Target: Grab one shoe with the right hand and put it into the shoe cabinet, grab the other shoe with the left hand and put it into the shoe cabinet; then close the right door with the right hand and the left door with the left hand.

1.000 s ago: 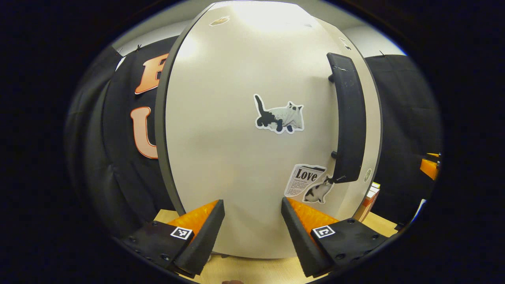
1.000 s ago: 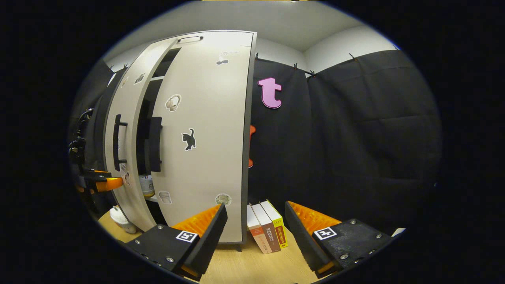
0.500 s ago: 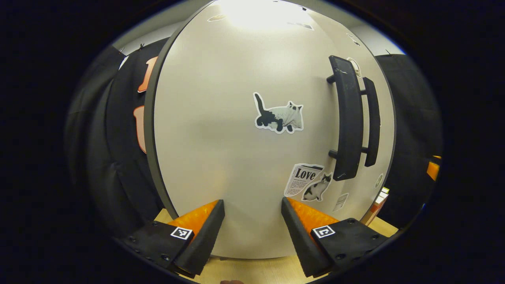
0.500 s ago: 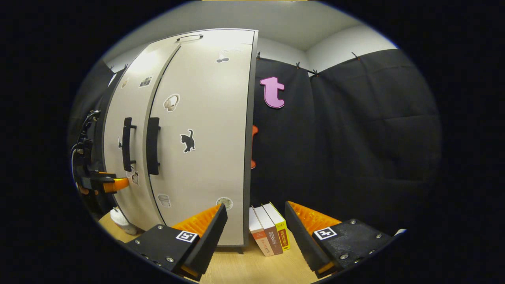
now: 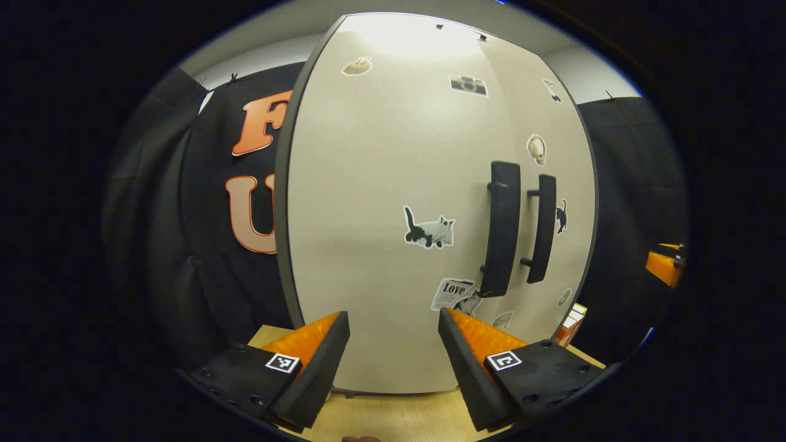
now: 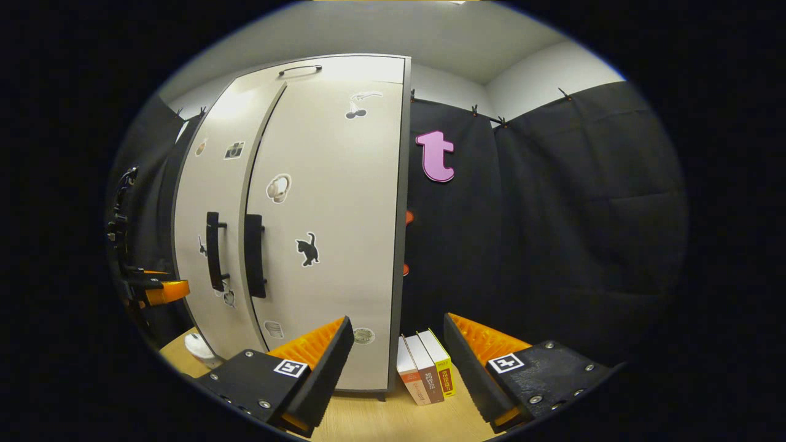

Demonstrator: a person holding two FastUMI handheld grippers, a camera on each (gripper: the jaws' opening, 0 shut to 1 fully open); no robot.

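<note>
Doors on the shoe cabinet [image 6: 319,233] stood shut, both claws, left [image 5: 393,359] and right [image 6: 396,362], gaping empty before it, so I judged only withdrawal remained.

The left gripper view looks straight at the cabinet [image 5: 430,202] front from close by, its left door facing the camera, the counter [image 5: 393,417] low in the picture. The right gripper view stands farther back and to the cabinet's [image 6: 319,233] right, facing it at an angle. Both views share the two door handles [image 5: 522,227] [image 6: 236,252].
</note>
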